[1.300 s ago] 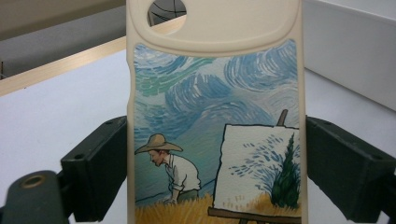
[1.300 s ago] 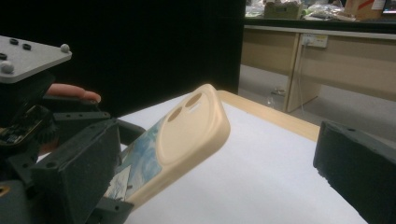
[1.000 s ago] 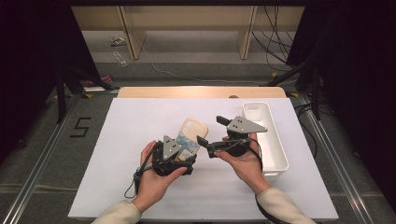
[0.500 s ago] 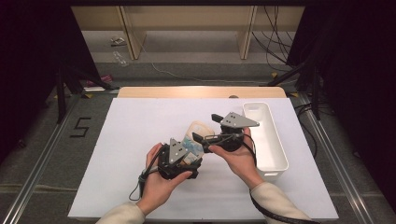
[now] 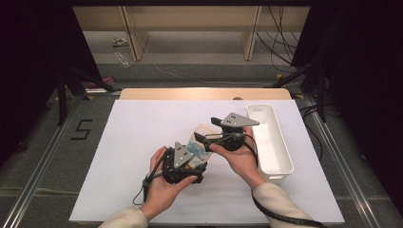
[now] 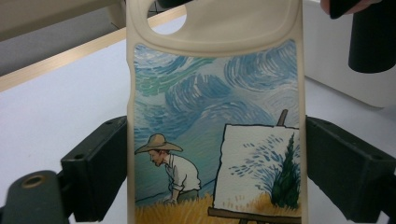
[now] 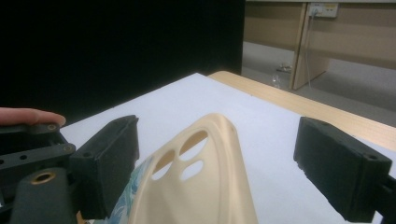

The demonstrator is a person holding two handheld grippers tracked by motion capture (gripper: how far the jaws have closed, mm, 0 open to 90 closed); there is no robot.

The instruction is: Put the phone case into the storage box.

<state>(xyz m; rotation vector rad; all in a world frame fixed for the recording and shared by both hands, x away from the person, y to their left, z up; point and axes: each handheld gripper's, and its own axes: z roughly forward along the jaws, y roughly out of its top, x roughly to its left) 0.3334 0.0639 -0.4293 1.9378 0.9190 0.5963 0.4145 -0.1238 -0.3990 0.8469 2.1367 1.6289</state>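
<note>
I have the cream-coloured rubbery phone case with a painted scene of a man in a straw hat at an easel (image 6: 215, 126) clamped in my left gripper (image 5: 190, 160): in the left gripper view both black pads sit flush against the case's long edges, so that grip is firm on it. From the high view the case sits lifted off the white table top (image 5: 142, 142), near the middle, slightly toward the near edge, with its camera-hole end pointing far and right.

My right gripper (image 5: 203, 137) is at that far end. In the right gripper view the cream end of the case, with its three cutouts, lies between the two jaws, closer to the left pad; the right pad stands clearly apart from it. These jaws have just been closing, yet I cannot see either pad pressing, so I read them as wide around the case.

The long white plastic tray (image 5: 280, 166) lies to the right, just beside my right hand (image 5: 243, 159).
</note>
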